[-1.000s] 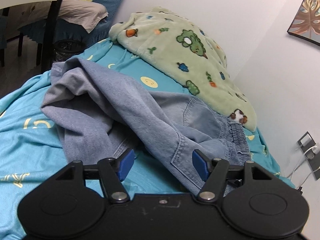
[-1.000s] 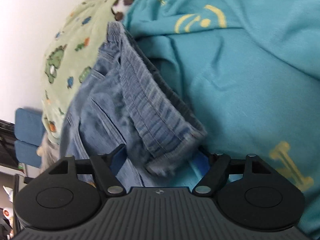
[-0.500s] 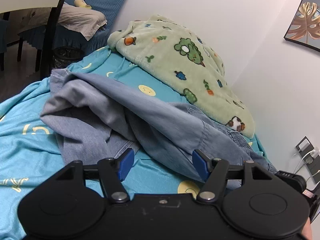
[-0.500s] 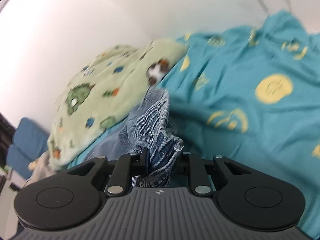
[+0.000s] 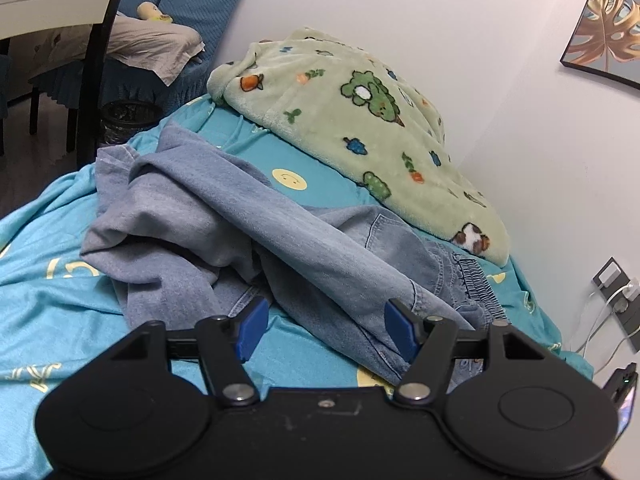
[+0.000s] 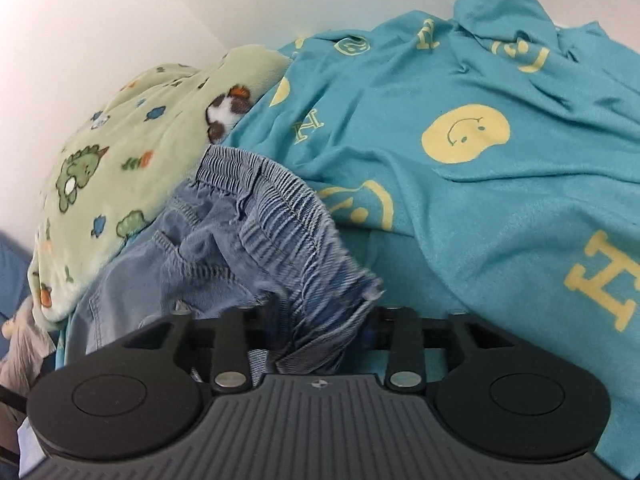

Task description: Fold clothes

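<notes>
Denim waistband [image 6: 304,240] between opening right hand-held gripper [image 6: 320,320]

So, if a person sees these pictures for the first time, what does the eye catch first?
Crumpled blue jeans lie across the turquoise smiley-print sheet. A green cartoon blanket sits behind them, against the wall. The right gripper, jaws opening, has the elastic waistband bunched between its fingers.
</notes>
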